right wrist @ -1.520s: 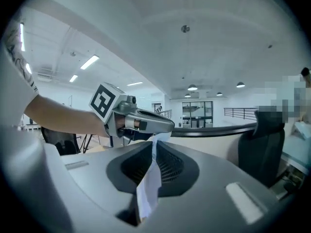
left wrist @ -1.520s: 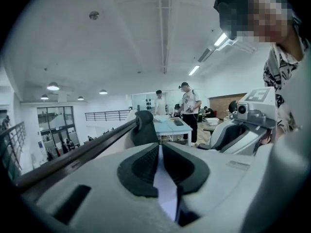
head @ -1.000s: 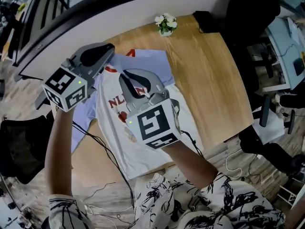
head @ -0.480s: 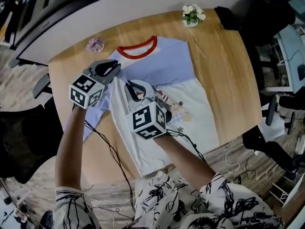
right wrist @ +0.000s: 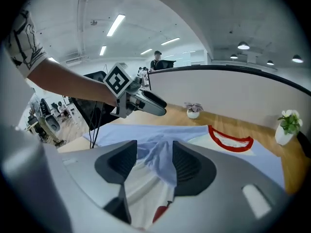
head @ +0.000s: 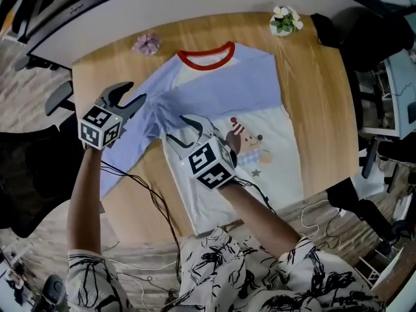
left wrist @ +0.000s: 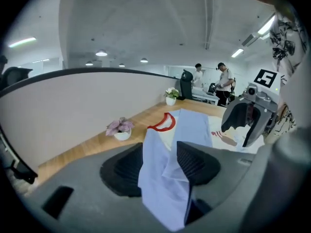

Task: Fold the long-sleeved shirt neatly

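The long-sleeved shirt (head: 221, 86) lies flat on the wooden table (head: 312, 90), with its red collar (head: 207, 56) at the far side. It has blue sleeves and a white printed body. A broad blue layer lies across the chest, and one sleeve (head: 120, 155) runs down the left. My left gripper (head: 133, 91) is at that sleeve's shoulder. Its jaws have just been opening, and blue cloth (left wrist: 163, 178) hangs loose between them. My right gripper (head: 179, 127) sits at the armpit seam. Its jaws have also just been opening, over a blue fold (right wrist: 158, 161).
A white-flowered pot (head: 285, 19) and a small pink plant (head: 147, 43) stand near the table's far edge, by a curved partition. Black cables (head: 143, 194) trail off the near edge toward me. A dark chair (head: 26, 174) stands at the left, and office furniture at the right.
Both grippers have come down from above the shirt to the table. Their jaws, shut before, now stand apart. The lifted cloth now lies on the shirt.
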`<state>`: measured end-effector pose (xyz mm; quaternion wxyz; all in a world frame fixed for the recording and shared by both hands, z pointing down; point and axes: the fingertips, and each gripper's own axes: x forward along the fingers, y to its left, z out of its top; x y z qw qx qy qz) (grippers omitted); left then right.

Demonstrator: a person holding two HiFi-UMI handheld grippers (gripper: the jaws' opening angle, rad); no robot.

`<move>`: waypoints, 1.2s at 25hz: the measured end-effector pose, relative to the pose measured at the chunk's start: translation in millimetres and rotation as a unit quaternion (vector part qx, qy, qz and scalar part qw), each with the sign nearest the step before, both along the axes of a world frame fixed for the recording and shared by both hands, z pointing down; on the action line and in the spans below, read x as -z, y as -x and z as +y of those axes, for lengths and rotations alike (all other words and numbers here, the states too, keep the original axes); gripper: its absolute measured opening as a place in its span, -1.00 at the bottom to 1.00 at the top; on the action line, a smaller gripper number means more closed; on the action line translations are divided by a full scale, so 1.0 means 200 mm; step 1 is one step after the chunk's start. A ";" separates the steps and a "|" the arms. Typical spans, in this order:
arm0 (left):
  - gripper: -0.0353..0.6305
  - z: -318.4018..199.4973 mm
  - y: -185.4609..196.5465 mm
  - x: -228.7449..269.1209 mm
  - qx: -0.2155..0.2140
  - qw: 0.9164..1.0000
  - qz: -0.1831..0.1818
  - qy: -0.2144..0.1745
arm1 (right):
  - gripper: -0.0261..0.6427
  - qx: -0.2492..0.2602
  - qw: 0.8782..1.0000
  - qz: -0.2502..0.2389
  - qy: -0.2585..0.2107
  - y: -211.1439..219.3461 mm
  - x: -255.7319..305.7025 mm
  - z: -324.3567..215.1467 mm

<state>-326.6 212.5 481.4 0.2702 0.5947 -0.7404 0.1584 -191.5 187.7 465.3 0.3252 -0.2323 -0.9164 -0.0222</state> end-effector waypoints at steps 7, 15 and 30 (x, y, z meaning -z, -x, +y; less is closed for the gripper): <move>-0.14 0.54 -0.18 0.27 0.140 0.986 -0.058 -0.070 | -0.07 0.060 0.998 -0.029 0.004 0.10 0.08 0.24; -0.13 1.48 -0.68 0.34 0.379 0.921 -0.076 -0.059 | 0.05 0.198 0.979 -0.055 -0.019 0.25 0.18 0.78; -0.20 1.98 -1.04 -0.21 0.593 0.800 0.079 -0.041 | -0.08 0.429 0.902 0.000 -0.058 0.26 -0.14 1.86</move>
